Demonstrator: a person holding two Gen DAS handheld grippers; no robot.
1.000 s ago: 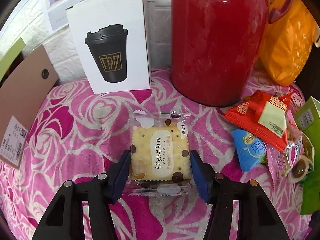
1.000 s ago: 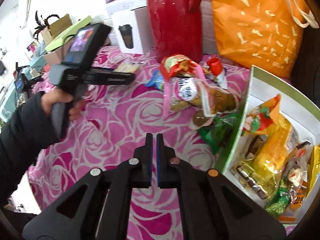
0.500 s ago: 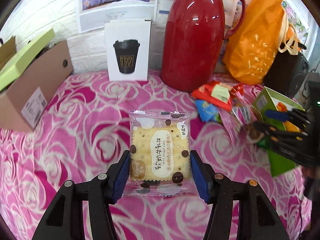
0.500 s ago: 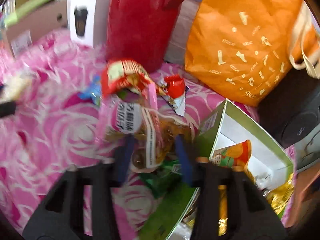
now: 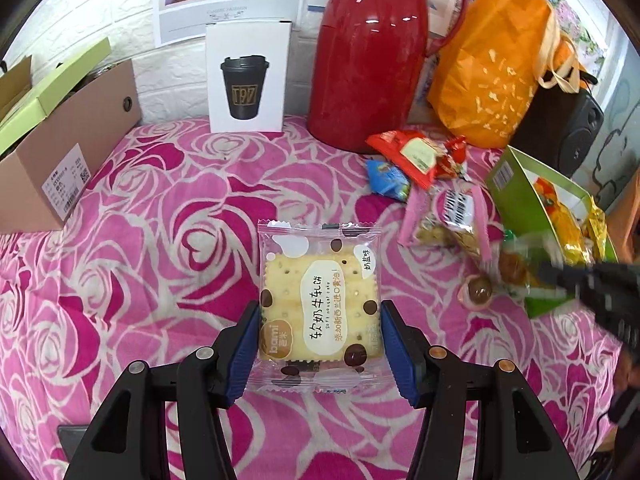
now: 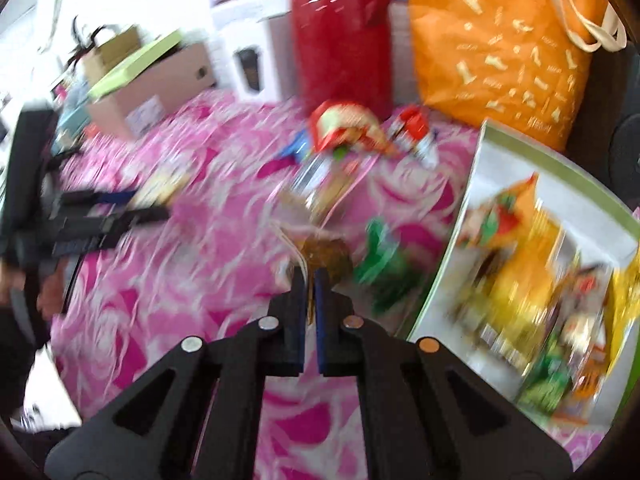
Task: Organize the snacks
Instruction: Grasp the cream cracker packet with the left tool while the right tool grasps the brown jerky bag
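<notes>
Left wrist view: the left tool (image 5: pixel 318 330) is clenched on a wrapped nougat cracker packet (image 5: pixel 319 306), pinched by its two side edges and held above the pink rose-patterned cloth (image 5: pixel 160 240), with a red thermos jug (image 5: pixel 370 56) at 12 o'clock. Right wrist view is blurred: the right tool (image 6: pixel 309 280) has its fingers nearly together on the clear edge of a brown snack packet (image 6: pixel 326 254), with the green-rimmed snack box (image 6: pixel 560 184) at 3 o'clock.
</notes>
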